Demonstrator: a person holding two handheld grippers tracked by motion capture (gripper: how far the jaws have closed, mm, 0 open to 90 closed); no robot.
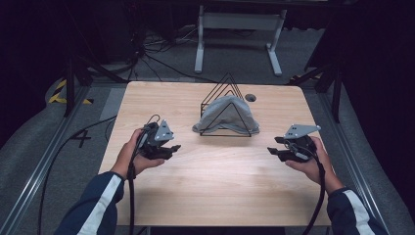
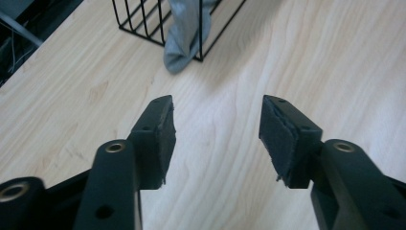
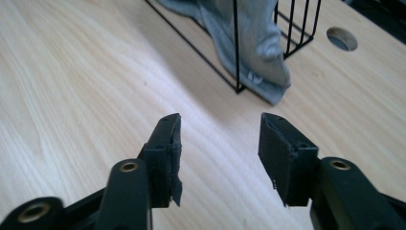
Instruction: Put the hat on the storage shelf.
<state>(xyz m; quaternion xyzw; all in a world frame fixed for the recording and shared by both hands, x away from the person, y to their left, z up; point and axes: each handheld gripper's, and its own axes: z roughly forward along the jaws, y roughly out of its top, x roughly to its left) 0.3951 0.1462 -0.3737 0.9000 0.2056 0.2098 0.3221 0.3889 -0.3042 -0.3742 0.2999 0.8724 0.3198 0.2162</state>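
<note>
Here the grey cloth (image 1: 226, 116) lies well beyond both grippers' open jaws.

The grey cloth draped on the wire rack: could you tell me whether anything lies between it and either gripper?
Nothing visible does. Bare table separates the left gripper and right gripper from the grey cloth; only the wire rack itself crosses it.

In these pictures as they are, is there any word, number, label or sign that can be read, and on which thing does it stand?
No text can be read with certainty.
Small pale mark on the grey cloth: too small and blurred to read.
Dark mark like "4" on the floor left of the table: not certain.
</note>
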